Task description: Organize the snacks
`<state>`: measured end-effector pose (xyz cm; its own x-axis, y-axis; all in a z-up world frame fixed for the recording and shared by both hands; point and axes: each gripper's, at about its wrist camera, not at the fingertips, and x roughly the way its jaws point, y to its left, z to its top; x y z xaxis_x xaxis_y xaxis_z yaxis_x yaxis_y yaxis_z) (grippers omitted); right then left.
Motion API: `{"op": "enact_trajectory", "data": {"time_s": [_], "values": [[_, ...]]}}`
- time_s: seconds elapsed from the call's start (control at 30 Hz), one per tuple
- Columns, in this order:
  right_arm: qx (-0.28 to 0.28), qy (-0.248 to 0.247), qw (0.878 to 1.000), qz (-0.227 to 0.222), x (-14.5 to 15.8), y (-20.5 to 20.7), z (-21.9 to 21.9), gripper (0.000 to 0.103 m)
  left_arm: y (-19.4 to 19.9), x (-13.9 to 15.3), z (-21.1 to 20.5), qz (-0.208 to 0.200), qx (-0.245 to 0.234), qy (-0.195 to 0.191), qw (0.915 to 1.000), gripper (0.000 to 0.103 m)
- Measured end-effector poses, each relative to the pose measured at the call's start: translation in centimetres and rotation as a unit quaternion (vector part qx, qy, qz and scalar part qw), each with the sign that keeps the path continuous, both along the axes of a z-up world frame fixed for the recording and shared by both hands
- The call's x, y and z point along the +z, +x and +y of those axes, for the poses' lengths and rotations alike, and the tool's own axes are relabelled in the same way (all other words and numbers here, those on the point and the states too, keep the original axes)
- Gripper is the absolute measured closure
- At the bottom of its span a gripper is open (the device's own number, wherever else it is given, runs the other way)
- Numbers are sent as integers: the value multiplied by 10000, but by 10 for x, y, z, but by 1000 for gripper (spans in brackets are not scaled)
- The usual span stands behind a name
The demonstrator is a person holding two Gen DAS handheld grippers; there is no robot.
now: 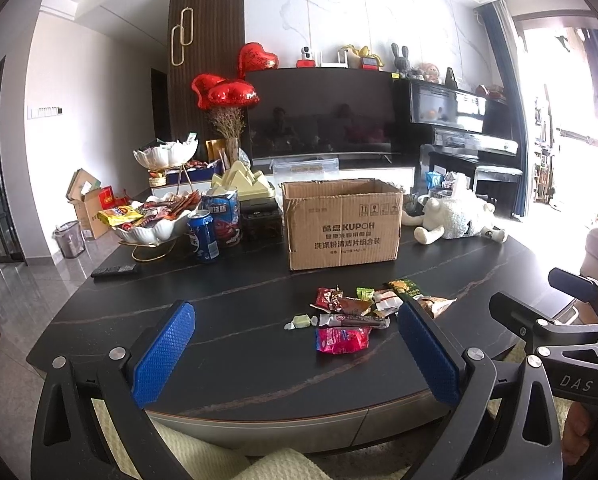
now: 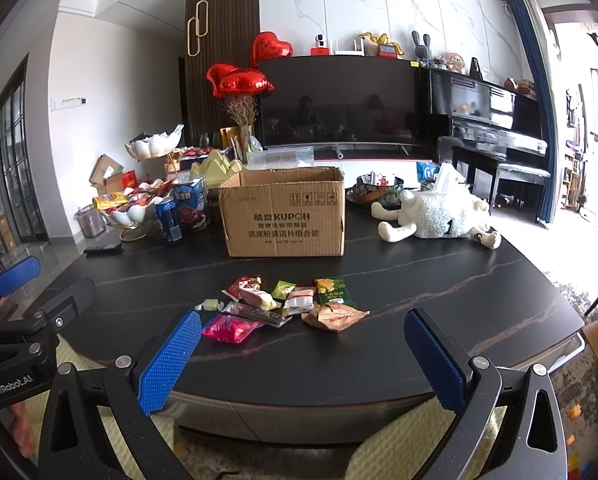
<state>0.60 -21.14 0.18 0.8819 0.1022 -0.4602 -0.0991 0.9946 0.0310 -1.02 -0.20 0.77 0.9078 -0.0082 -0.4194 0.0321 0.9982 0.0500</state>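
Several loose snack packets [image 1: 359,312] lie in a small pile on the black table [image 1: 219,320], also in the right wrist view [image 2: 291,304]: a pink packet [image 1: 341,340] [image 2: 229,329], a pale green candy [image 1: 301,321] [image 2: 209,304], a green bag [image 2: 333,290] and a brown one [image 2: 335,316]. An open cardboard box [image 1: 341,224] [image 2: 285,212] stands behind the pile. My left gripper [image 1: 299,320] is open and empty, held short of the pile. My right gripper [image 2: 303,328] is open and empty, also short of the pile.
A white tiered bowl of snacks [image 1: 155,220], a blue can [image 1: 203,236] and a blue carton [image 1: 223,216] stand at the table's left. A remote [image 1: 113,270] lies in front of them. A white plush sheep [image 1: 455,218] lies at the right. A TV [image 1: 323,116] stands behind.
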Motion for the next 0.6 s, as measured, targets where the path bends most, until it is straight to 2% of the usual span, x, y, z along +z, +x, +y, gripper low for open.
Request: {"op": "enact_trajectory", "data": {"time_s": [0.27,0.6], "values": [[54,-1,9999,152,-9,9,-3,0,10,-6,-13,273,-107,-7,9996,0],[370,-125,9961,791,-32,68,-12,1,61,-34,-21,931,-141,-214,9953,0]]}}
